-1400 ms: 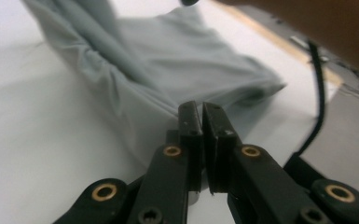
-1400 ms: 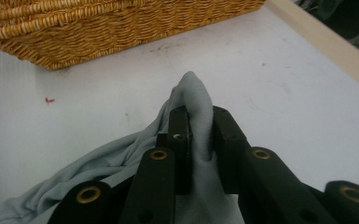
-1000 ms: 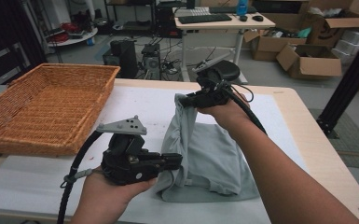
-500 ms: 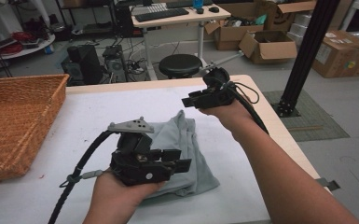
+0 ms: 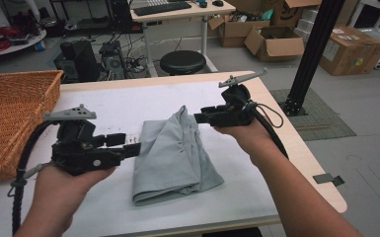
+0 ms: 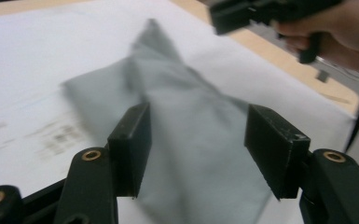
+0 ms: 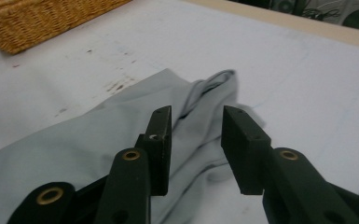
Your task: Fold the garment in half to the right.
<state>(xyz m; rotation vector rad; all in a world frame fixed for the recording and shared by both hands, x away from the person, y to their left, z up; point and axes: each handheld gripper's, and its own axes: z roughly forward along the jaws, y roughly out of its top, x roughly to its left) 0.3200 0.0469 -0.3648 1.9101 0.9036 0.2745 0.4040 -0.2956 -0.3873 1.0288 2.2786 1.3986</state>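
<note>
A grey cloth [image 5: 177, 153] lies folded on the white tabletop, one bunched corner pointing to the far side. My left gripper [image 5: 131, 147] hovers at the cloth's left edge, open. Its jaws have just been opening, and nothing is between them; the cloth [image 6: 200, 93] lies beyond and below the gripper [image 6: 196, 126]. My right gripper [image 5: 200, 117] hangs just right of the bunched corner, open with a narrower gap. Its jaws have just closed slightly, with nothing gripped [image 7: 198, 116]; the cloth [image 7: 74, 144] lies under them. The right gripper [image 6: 247, 14] also appears in the left gripper view.
A wicker basket [image 5: 10, 108] stands at the table's left side, its rim [image 7: 42, 18] visible in the right gripper view. The table's wooden edge [image 5: 296, 143] runs close to my right hand. A stool [image 5: 182, 61], boxes and a black post [image 5: 311, 54] stand beyond the table.
Both grippers had the cloth, the right one holding a corner up. They have let go, the cloth has dropped flat, and the hands have drawn apart to its left and right.
</note>
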